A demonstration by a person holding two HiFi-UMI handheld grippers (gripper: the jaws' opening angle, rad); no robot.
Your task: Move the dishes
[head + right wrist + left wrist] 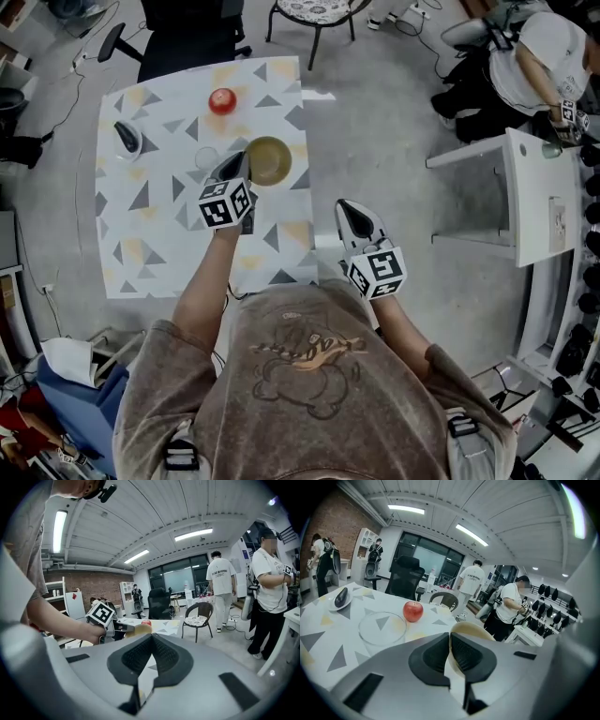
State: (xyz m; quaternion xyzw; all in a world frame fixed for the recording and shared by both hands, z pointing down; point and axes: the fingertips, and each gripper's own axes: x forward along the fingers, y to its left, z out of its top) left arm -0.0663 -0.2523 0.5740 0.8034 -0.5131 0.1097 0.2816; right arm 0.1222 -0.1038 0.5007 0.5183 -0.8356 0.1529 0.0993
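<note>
An olive-yellow bowl [272, 159] is over the right part of the patterned table [150, 244]. My left gripper [241, 169] is shut on its near rim, and the left gripper view shows the bowl's [474, 629] thin wall pinched between the pads of my left gripper [450, 645]. A red apple [222, 100] lies further back on the table. A clear glass bowl [205, 157] stands just left of the gripper. My right gripper [352, 212] hovers off the table's right side over the floor, shut and empty; in its own view the right gripper [151, 641] has nothing between its jaws.
A small white plate [128, 142] with a dark object sits at the table's left. A black office chair [187, 33] and a wire chair [314, 14] stand behind the table. A white desk [539, 202] and people are to the right.
</note>
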